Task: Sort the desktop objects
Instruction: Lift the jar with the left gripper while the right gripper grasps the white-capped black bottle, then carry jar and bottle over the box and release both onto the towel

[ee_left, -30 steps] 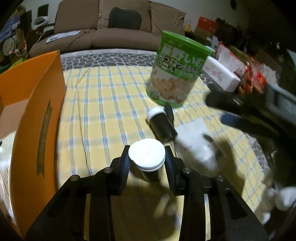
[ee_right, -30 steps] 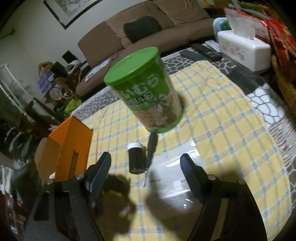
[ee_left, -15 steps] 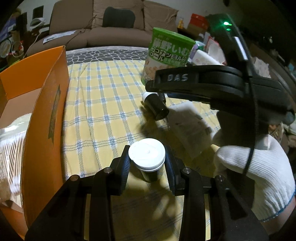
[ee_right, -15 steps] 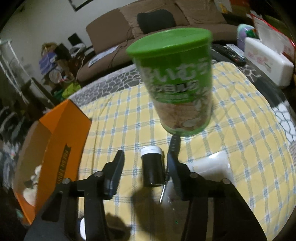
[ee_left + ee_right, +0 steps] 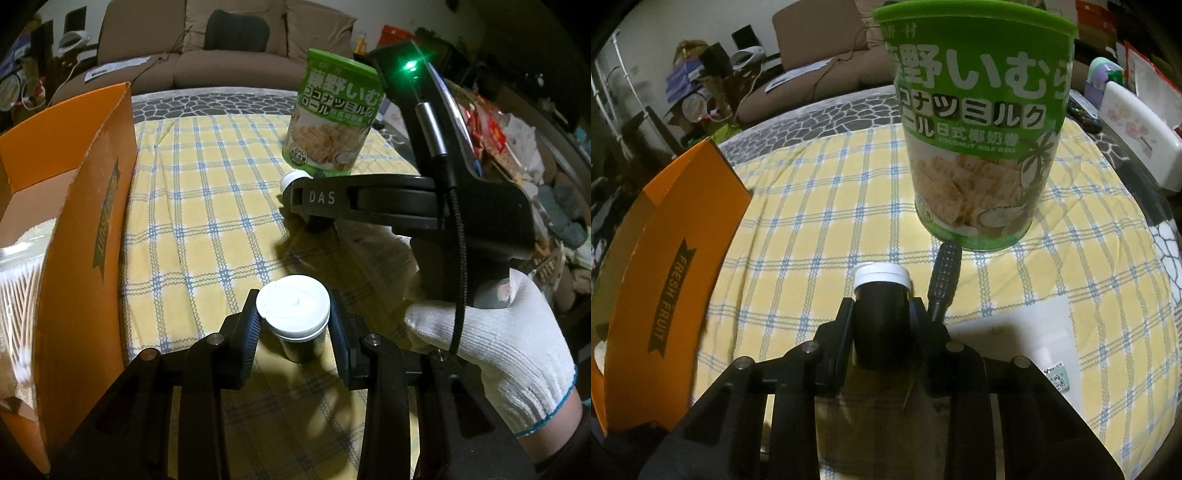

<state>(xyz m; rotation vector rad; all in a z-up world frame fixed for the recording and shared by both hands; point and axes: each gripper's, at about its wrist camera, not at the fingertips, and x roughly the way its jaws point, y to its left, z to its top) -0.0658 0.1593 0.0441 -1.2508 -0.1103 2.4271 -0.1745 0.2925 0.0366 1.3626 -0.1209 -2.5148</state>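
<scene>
The left claw is clamped on an upright small dark canister with a white cap, held above the yellow checked cloth on the desk, beside the orange cardboard box. The right claw is closed tight on a second small dark white-capped canister lying on the cloth, just beside a black-handled screwdriver and near the green cylindrical snack tin.

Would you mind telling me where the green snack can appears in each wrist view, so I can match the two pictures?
Left wrist: green snack can stands upper centre-right, behind the right gripper.
Right wrist: can fills the upper centre-right, beyond the fingers.
Shared landmark: orange box, at the left in both.
</scene>
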